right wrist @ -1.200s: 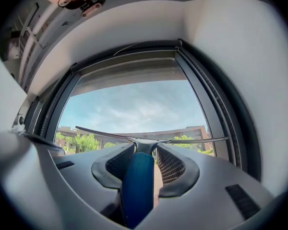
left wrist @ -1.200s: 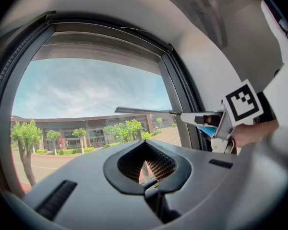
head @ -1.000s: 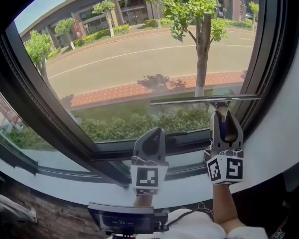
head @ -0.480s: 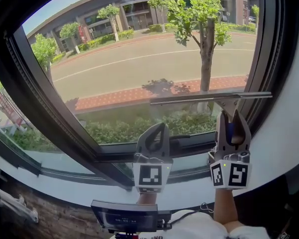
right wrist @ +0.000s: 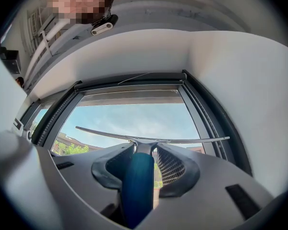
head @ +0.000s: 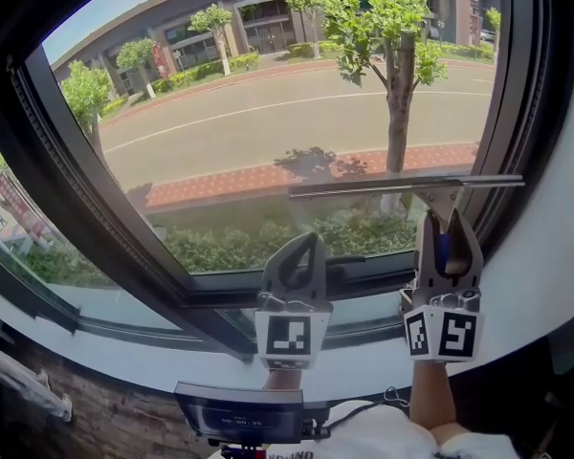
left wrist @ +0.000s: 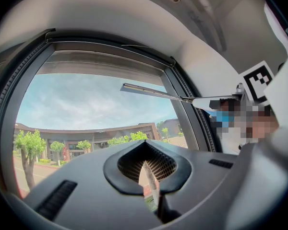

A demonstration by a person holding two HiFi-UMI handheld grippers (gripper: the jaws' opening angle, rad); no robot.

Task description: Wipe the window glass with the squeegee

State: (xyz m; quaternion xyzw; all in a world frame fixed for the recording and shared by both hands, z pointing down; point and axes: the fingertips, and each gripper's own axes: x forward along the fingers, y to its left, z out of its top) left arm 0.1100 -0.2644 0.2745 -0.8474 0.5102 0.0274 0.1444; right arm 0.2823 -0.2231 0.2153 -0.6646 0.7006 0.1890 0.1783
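Closest to me, a small screen [head: 237, 415] sits at my chest. Above it my left tongs [head: 304, 245] hang over the white sill [head: 124, 360]. Their jaws are pressed together, with only a thin slit between them and nothing in it. My right tongs [head: 446, 220], near them on the right, are clamped on the blue handle of the squeegee [head: 402, 185], which stands up between the jaws. Its long blade lies level across the lower right of the glass [head: 105, 36]. The blade's left end is above my left tongs and its right end reaches the dark frame [head: 513, 113]. Whether the rubber truly presses on the pane I cannot tell. Through the glass there is a hedge [head: 249, 242] just below the window, then a brick path [head: 220, 185] with a tree [head: 397, 113] rising from it. Beyond that are a road [head: 297, 113] and low buildings [head: 268, 17] on the far side.
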